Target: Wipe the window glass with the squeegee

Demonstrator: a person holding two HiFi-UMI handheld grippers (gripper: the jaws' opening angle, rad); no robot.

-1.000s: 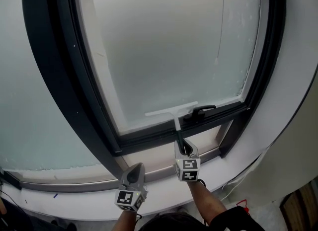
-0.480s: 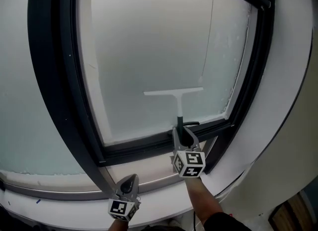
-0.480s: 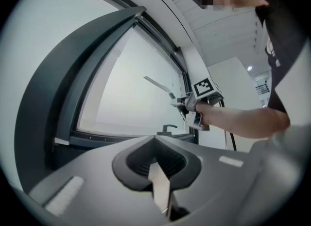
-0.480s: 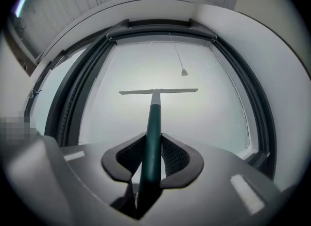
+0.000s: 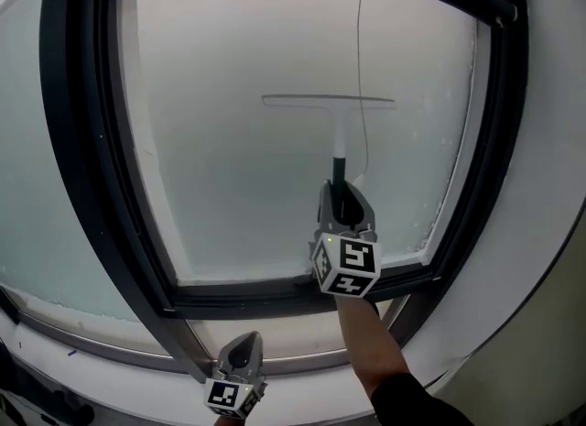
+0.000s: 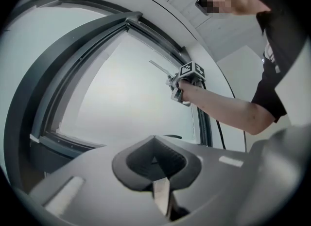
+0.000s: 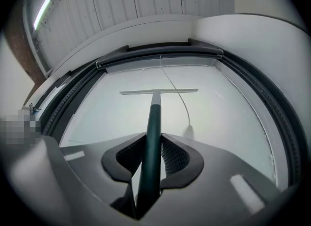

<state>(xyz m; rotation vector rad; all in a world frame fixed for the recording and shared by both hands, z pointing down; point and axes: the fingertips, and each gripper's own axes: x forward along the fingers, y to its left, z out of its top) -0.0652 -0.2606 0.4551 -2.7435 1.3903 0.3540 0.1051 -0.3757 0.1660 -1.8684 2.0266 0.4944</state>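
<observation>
High on the window glass (image 5: pixel 229 168), right of centre: squeegee (image 5: pixel 330 101), blade horizontal against the pane, shaft running down into the right gripper (image 5: pixel 342 202). Right gripper view: jaws clamped on the dark green handle (image 7: pixel 153 132), one pad each side, no gap. Left gripper (image 5: pixel 242 356) sits low at the near left, below the dark window frame (image 5: pixel 78 158), well apart from the squeegee. Left gripper view: jaws pressed together, nothing between them.

What each view adds:
- Head view only: both grippers in one shot, each with its marker cube (image 5: pixel 346 267) facing the camera.
- Right gripper view only: slatted ceiling (image 7: pixel 146 1) and a light strip (image 7: pixel 43 10) beyond the top of the frame. Also the cord's end toggle (image 7: pixel 188 131) against the glass, just right of the handle.
- Left gripper view only: side look at the right gripper raised to the pane, the person's forearm (image 6: pixel 228 111) reaching up to it, and a small dark lever (image 6: pixel 173 136) at the pane's bottom edge.

Count: 1 squeegee, 2 grippers, 2 marker cubes, 1 lever, 1 pull cord (image 5: pixel 361 39). The pull cord hangs from the top of the frame and crosses the blade line right of the handle.
</observation>
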